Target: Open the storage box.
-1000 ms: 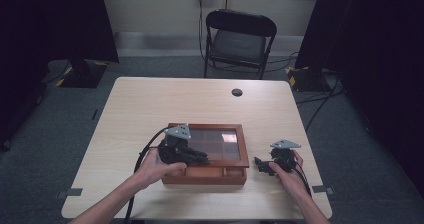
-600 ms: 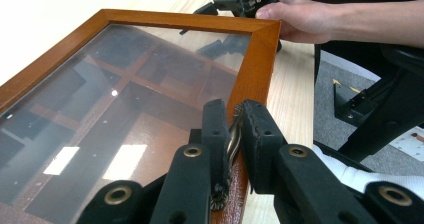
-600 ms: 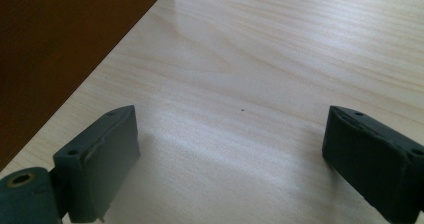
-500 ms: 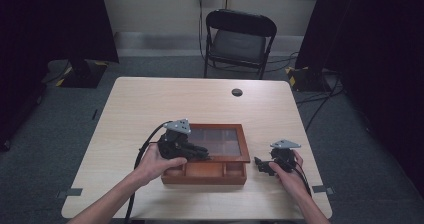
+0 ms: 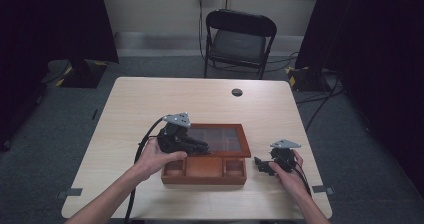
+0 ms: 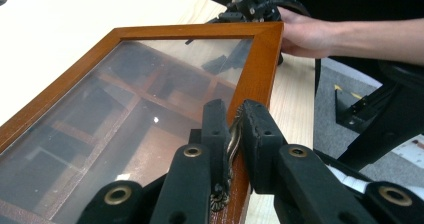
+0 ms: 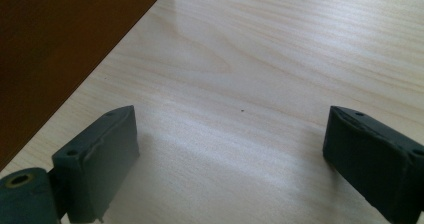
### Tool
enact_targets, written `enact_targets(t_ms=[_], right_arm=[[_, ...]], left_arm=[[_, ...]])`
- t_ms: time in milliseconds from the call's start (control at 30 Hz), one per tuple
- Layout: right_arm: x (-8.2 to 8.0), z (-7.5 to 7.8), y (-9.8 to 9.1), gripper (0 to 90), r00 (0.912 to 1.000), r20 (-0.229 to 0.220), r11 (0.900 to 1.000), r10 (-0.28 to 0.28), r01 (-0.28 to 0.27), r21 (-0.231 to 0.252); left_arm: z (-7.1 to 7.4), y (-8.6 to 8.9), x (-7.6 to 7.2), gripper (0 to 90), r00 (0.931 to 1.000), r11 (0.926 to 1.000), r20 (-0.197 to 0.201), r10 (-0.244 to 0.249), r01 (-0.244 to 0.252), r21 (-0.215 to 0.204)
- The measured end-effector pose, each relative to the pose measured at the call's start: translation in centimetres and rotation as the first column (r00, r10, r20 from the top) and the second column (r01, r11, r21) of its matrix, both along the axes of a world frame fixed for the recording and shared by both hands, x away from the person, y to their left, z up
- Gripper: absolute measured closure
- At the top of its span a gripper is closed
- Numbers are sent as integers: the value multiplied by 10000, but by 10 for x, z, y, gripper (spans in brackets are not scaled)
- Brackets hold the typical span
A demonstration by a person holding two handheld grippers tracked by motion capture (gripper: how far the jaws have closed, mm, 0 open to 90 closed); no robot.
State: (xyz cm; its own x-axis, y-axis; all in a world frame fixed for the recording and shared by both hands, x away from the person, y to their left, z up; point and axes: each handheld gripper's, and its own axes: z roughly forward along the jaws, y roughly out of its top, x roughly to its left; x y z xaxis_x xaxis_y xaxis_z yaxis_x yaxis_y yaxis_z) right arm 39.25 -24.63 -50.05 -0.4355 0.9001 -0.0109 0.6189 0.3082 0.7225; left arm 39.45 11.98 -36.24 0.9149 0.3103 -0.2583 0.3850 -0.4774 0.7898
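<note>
Left gripper (image 6: pixel 232 134): clamped on the latch (image 6: pixel 234 134) of the lid (image 6: pixel 260 69), to swing it.
Right gripper (image 7: pixel 230 154): jaws apart, idle right of the box (image 5: pixel 204 173).

Black folding chair (image 5: pixel 241 39) behind table (image 5: pixel 165 99); dark curtains (image 5: pixel 50 24).

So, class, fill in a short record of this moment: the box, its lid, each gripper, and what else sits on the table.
box: wooden box with small compartments, near the front edge of the table
lid: glass-paned lid, raised at the front
left gripper: left gripper, jaws shut on the lid's small metal handle
right gripper: right gripper, jaws open over bare table beside the box
other: dark round disc near the far edge
</note>
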Motion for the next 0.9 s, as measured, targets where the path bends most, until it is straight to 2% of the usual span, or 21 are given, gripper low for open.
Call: enact_targets(t_ms=[200,267,667,900], right_arm=[[0,0,0,69,10000,0,10000,-15,15,4],[0,0,0,68,10000,1,10000,-12,12,4],[0,0,0,68,10000,6,10000,8,-8,0],[0,0,0,68,10000,-5,10000,-4,4,0]], left_arm=[[5,0,3,809,10000,10000,43,67,-67,-45],[5,1,4,809,10000,10000,-61,38,-38,-44],[15,1,10,810,9999,10000,98,-79,79,8],[21,-1,12,811,9998,9995,195,-97,91,292]])
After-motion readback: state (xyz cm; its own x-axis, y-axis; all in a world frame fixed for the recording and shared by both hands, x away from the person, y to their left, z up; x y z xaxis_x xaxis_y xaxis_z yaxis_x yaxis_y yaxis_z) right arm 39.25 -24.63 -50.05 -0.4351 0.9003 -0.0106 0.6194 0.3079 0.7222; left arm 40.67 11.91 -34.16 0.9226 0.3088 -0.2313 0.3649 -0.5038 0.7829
